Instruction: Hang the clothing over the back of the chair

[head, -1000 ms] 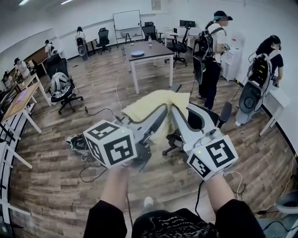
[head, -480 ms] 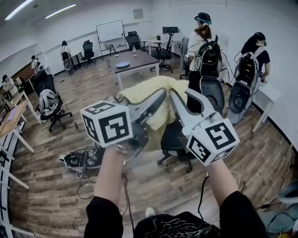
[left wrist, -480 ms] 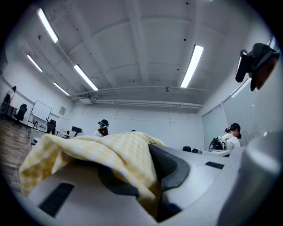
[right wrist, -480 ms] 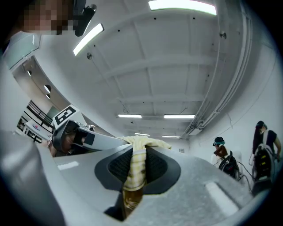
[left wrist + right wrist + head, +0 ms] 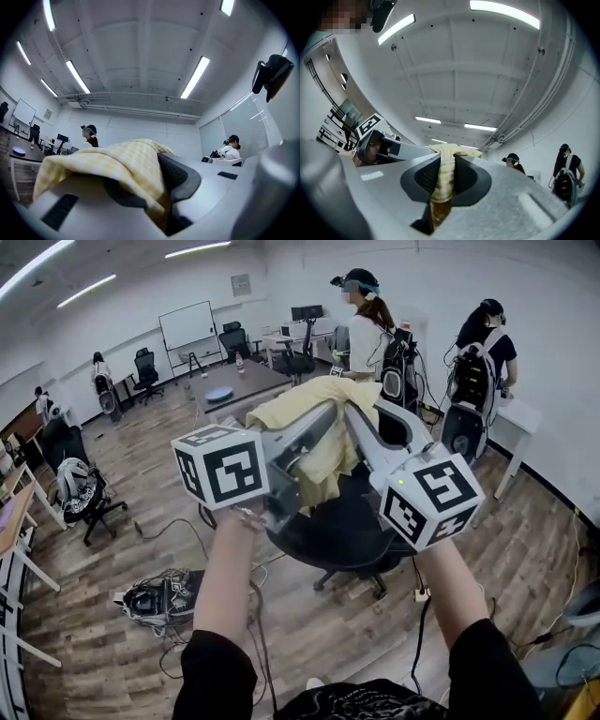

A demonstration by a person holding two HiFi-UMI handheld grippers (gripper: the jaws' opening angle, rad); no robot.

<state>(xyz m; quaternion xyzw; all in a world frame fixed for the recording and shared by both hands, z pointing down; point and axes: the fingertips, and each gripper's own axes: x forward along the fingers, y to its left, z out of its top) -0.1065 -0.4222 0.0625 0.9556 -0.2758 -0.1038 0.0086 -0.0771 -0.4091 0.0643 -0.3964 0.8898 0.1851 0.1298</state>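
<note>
A pale yellow checked garment [image 5: 314, 432] hangs bunched between my two raised grippers. My left gripper [image 5: 323, 420] is shut on one part of it; in the left gripper view the cloth [image 5: 117, 164] drapes over the lower jaw and is pinched against the dark pad [image 5: 176, 174]. My right gripper [image 5: 357, 414] is shut on another part, and a fold of the yellow cloth [image 5: 444, 157] is squeezed between its two dark pads. Both grippers point slightly upward. The black office chair [image 5: 333, 531] stands right below and beyond them, its back mostly hidden behind the garment and the right gripper.
Two people with backpacks [image 5: 366, 329] [image 5: 483, 348] stand at the back right beside a white desk [image 5: 517, 418]. A brown table [image 5: 234, 385] is at the rear. A bag with cables [image 5: 155, 596] lies on the wooden floor at left, near another office chair [image 5: 80, 488].
Both grippers have risen with the yellow garment held between them. The black chair has come closer and now lies directly under the grippers.
</note>
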